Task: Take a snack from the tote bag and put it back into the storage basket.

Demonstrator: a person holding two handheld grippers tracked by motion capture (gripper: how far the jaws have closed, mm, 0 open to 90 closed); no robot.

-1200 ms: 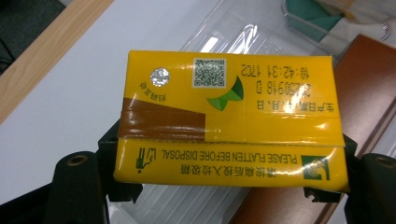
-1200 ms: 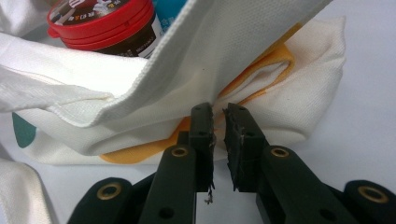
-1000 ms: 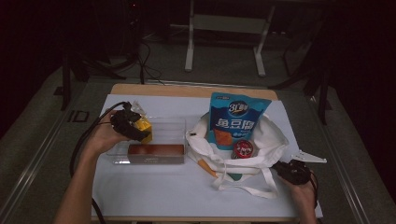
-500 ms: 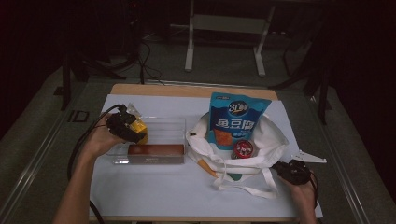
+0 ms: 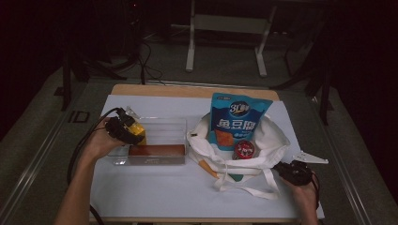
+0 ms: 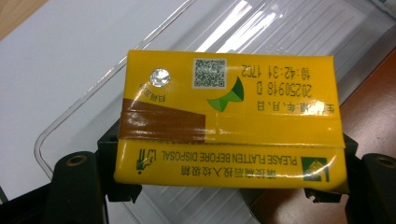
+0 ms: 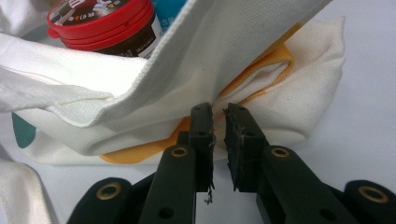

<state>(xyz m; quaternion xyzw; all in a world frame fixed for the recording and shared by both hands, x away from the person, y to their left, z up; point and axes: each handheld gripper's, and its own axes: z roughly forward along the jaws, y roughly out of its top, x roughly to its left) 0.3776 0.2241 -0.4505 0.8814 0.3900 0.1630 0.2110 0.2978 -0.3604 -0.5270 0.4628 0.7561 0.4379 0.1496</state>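
Carton (image 6: 226,123), yellow, sits clamped between the left gripper (image 5: 123,130) jaws over the clear tray's (image 5: 165,125) nine-o'clock end, open tray floor toward three o'clock. Its printed top with a QR code reads in the left gripper view. Right gripper (image 7: 218,140), at five o'clock, pinches the white bag's (image 7: 261,42) rim; a red-lidded tub (image 7: 105,21) lies inside.
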